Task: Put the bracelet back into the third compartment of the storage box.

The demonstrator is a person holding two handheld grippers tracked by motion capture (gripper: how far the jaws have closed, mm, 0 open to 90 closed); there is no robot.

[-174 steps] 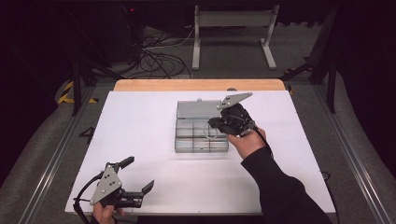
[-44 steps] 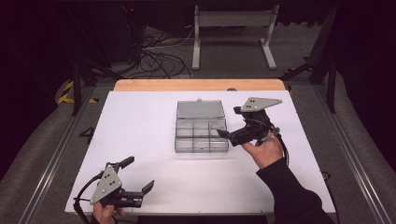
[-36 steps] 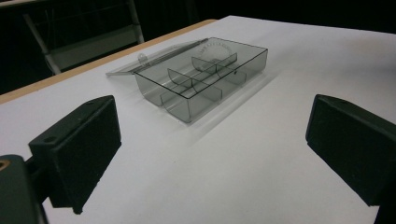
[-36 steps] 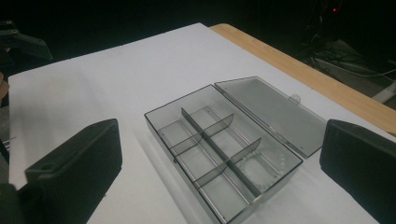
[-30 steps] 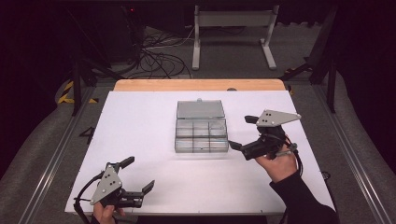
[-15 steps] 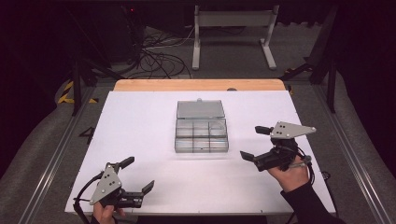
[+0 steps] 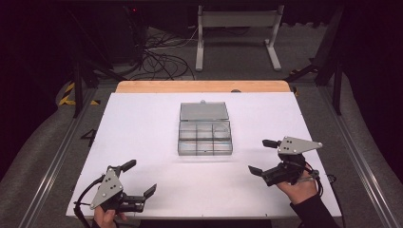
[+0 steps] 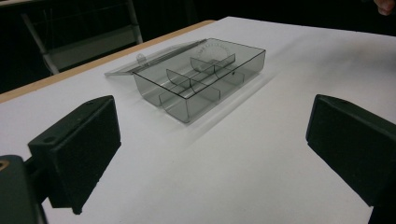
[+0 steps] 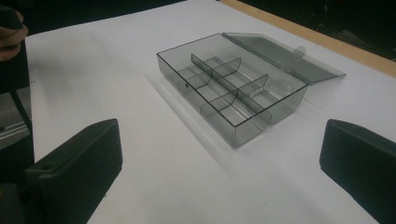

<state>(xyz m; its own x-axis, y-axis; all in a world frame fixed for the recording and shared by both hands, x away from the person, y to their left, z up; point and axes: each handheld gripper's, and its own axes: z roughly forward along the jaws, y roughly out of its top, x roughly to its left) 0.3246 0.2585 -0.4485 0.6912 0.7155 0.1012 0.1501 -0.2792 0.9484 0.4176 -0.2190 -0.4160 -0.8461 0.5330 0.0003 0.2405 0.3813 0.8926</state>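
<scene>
A clear smoky-grey plastic compartment box [image 7: 205,138] is sitting near the middle of the white table [image 7: 142,123], a little toward the far side. Its hinged lid [image 7: 204,111] is lying open, flat on the table behind the tray and pointing toward the wooden strip [image 7: 203,86] along the far edge. Thin dividers are splitting the tray into two rows of small cells; from the high view it is looking like three cells per row, and the cells are appearing empty, though the tinted plastic is making that hard to confirm.

The left gripper [image 7: 139,179] is resting low at the near left corner of the table, held by the person's left hand [image 7: 105,217], well apart from the box. Its jaws are standing wide apart with nothing between them. In the left gripper view the box [image 8: 201,79] is sitting ahead, in the gap between the two black jaws, with bare white tabletop in front of it.

The right gripper [image 7: 259,156] is hovering over the near right part of the table, held by the right hand [image 7: 298,188], with its grey three-cornered plate [image 7: 297,145] on top. Its jaws are also spread wide and are gripping nothing, pointing leftward toward the box but staying clear of it. In the right gripper view the box [image 9: 233,91] is lying ahead with its lid [image 9: 285,56] folded out to the far side.
</scene>
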